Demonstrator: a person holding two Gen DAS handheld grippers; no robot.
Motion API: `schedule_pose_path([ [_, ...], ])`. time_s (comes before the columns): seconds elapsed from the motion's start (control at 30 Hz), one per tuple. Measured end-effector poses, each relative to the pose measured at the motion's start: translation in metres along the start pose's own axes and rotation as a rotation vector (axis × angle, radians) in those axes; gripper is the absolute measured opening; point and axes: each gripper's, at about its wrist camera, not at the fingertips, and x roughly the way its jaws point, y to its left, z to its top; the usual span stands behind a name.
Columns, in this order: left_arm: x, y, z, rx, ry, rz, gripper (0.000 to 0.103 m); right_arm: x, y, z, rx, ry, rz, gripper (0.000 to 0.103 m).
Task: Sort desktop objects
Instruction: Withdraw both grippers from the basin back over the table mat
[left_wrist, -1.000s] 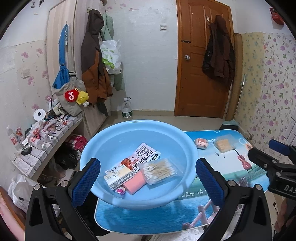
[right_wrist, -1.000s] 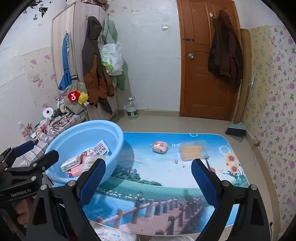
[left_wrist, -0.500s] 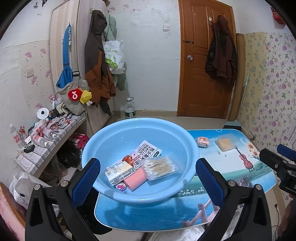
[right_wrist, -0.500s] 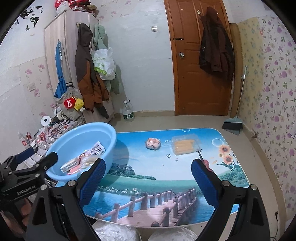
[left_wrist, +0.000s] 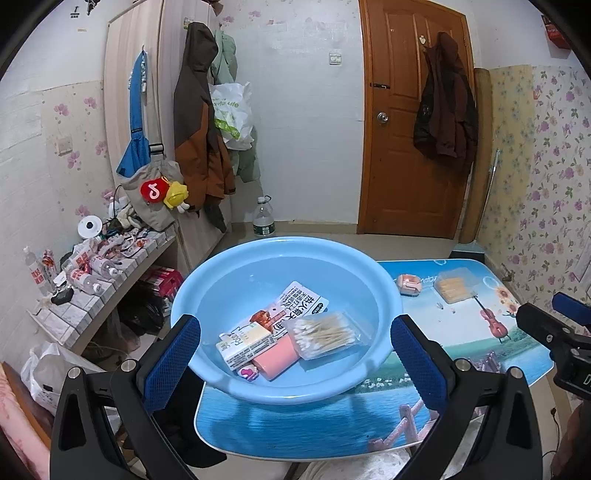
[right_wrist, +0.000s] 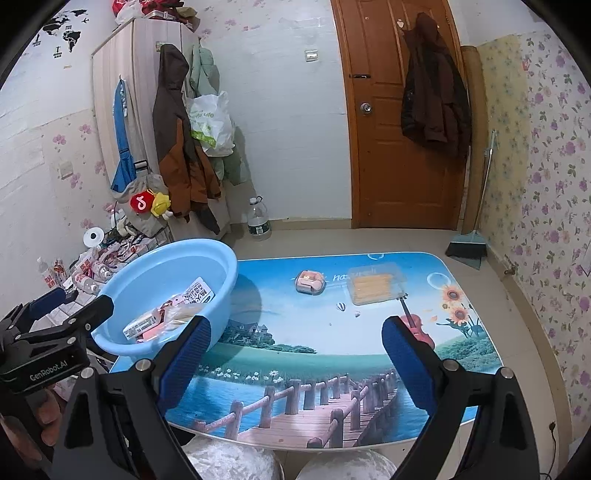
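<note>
A light blue basin (left_wrist: 221, 280) (right_wrist: 221, 266) stands at the left end of the picture-printed table (right_wrist: 314, 350). In it lie a bag of cotton swabs (left_wrist: 325, 334), a white carton (left_wrist: 245, 343), a pink block (left_wrist: 277, 358) and a printed packet (left_wrist: 303, 301). A small pink case (right_wrist: 309, 282) (left_wrist: 408, 283) and a clear box of yellow sticks (right_wrist: 371, 284) (left_wrist: 452, 288) lie on the table's far side. My left gripper (left_wrist: 295, 362) is open and empty, held before the basin. My right gripper (right_wrist: 295, 362) is open and empty, above the table's near edge.
A low shelf (left_wrist: 92, 273) crowded with bottles runs along the left wall. A wardrobe with hung coats (left_wrist: 199, 122) and a water bottle (left_wrist: 263, 221) stand behind. A wooden door (right_wrist: 399, 122) and a broom (right_wrist: 467, 247) are at the back right.
Both grippers have drawn back and risen a little, so the basin and table look smaller and farther. Nothing on the table or in the basin has moved.
</note>
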Motion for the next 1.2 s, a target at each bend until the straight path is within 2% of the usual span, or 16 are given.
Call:
schedule_pose_path([
  [1.2,0.0013,-0.0026,0.0018,-0.004,0.01,-0.015,0.103,0.0089,0.0073,-0.0017,-0.016,0.026,-0.004,0.095],
])
